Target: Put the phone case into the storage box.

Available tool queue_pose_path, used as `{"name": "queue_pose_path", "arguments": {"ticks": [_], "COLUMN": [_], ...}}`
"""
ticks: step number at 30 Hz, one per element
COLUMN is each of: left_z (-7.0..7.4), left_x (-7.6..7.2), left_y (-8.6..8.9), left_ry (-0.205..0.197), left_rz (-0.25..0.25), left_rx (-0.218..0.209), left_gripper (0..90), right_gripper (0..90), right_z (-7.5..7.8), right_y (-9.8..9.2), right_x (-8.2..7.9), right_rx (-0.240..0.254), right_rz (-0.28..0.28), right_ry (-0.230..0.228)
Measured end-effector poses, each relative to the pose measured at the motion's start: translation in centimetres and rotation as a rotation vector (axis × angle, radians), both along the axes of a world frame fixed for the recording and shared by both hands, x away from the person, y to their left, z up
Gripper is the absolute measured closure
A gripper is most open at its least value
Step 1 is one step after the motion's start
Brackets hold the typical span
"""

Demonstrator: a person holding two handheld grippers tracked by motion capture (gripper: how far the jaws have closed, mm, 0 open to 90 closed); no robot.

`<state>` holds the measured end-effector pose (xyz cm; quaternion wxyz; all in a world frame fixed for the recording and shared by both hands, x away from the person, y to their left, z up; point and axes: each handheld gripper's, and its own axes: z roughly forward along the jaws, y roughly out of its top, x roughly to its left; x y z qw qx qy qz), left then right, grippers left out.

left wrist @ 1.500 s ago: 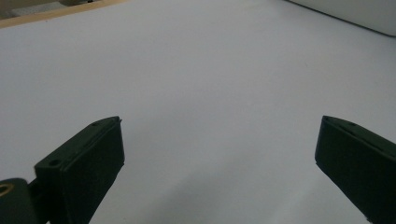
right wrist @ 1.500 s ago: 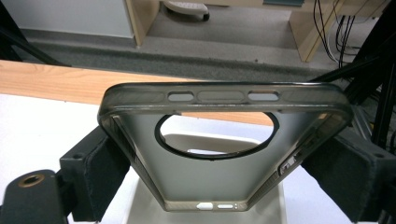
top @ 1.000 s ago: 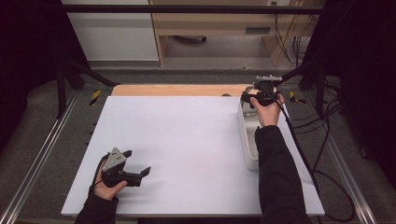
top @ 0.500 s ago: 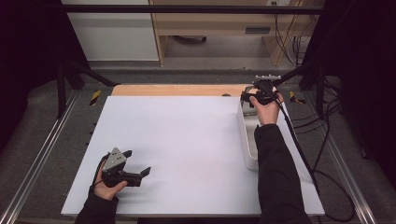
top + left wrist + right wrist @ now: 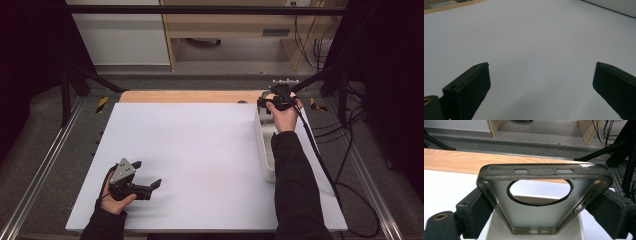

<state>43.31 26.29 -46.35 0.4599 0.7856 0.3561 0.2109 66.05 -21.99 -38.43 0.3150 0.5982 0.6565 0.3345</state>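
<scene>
White table sheet is our landmark; everything referenced to it. Along its right edge sits the white tray, long axis running near-to-far. Above the tray's far end we have the right gripper, jaws clamped on the two long sides of a smoky translucent phone case. In the right gripper view the case sits across the jaws: long axis points away from the gripper toward the sheet's far wooden edge, the camera ring cutout at the far half and the port cutouts at the near end. The case is held off the tray, not touching it as far as we can tell.

Left gripper rests at the sheet's near-left corner, jaws spread wide, nothing between them, pointing across the bare sheet toward the tray.

Key relation: the case is already with the right hand, well apart from the left. We judge that any handover or placement means bringing the case back along the tray's long axis toward the sheet's middle; the left is the far hand.
</scene>
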Motion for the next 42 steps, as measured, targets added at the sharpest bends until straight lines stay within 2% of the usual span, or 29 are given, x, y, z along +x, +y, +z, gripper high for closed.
{"name": "queue_pose_path", "arguments": {"ticks": [27,37,42], "left_z": [-0.04,-0.05,-0.05], "left_x": [0.01,0.01,0.0], "left_y": [-0.02,-0.04,-0.04], "left_ry": [0.001,0.001,0.001], "left_rz": [-0.001,-0.004,-0.005], "left_rx": [0.004,0.004,0.005], "left_gripper": [0.9,0.9,1.0], "right_gripper": [10.9,4.0,2.4], "right_z": [-0.09,0.02,0.27], "right_y": [0.21,0.13,-0.02], "right_x": [0.5,0.49,0.36], "right_rx": [0.001,0.004,-0.009], "right_rz": [-0.009,0.019,0.025], "right_ry": [-0.005,-0.012,-0.038]}}
